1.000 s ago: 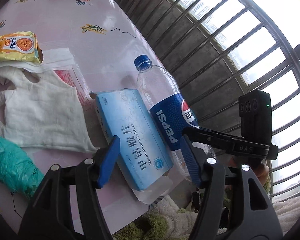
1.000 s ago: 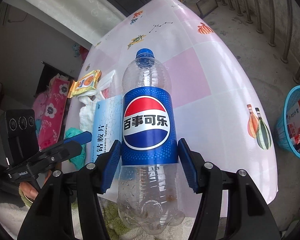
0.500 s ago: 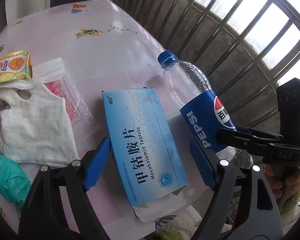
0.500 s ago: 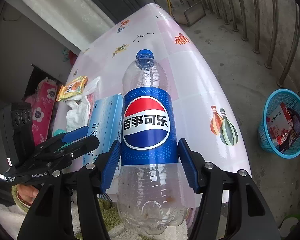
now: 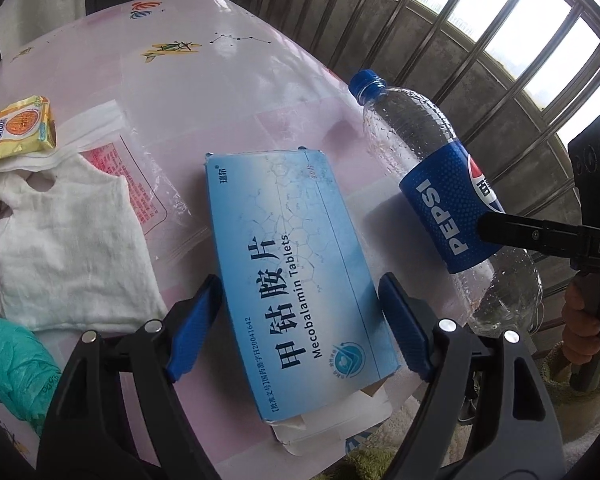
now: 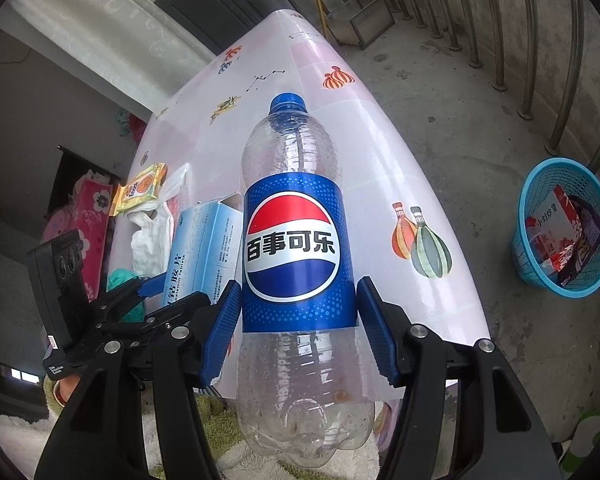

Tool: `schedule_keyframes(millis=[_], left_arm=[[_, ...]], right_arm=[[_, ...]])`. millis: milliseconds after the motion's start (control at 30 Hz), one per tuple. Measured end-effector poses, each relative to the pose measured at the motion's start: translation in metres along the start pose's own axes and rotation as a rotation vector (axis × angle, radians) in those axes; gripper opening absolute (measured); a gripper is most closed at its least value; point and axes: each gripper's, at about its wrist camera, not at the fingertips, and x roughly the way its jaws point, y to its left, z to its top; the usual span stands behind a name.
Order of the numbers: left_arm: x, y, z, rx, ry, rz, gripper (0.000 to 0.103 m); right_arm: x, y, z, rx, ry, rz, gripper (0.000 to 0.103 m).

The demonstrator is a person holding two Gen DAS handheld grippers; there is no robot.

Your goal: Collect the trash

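While the right gripper (image 6: 298,322) is clamped on the label band of the empty Pepsi bottle (image 6: 296,248), holding it clear of the table (image 6: 384,152), the left gripper (image 5: 300,320) stands with its jaws apart, straddling the blue tablet box (image 5: 288,276) without pressing it. In my judgement two steps are in hand: carrying the bottle off and seizing the box. Next, the bottle needs taking across to the blue mesh basket (image 6: 532,216) on the floor, which already holds wrappers; the left jaws need to close squarely on the box's long sides. The bottle is thin clear plastic, ribbed and likely to flex. The box is flat, light cardboard, its near flap open, so liable to crush.
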Motion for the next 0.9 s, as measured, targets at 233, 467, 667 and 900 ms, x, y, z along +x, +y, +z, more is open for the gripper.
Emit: schedule_keyframes(millis=[233,467,667,900], left_arm=[[0.004,-0.004,0.005,-0.014,0.007,0.044,0.078],[0.012,-0.014,0.010,0.038,-0.007,0.096,0.080],[0.013,-0.016,0.011,0.055,-0.019,0.123,0.080],[0.015,-0.021,0.010,0.077,-0.022,0.161,0.080]], right_arm=[[0.004,0.004,0.007,-0.019,0.008,-0.021,0.075],[0.023,0.010,0.016,-0.047,0.032,-0.034,0.079],[0.038,0.016,0.019,-0.067,0.054,-0.037,0.079],[0.036,0.027,0.021,-0.124,0.041,-0.095,0.079]])
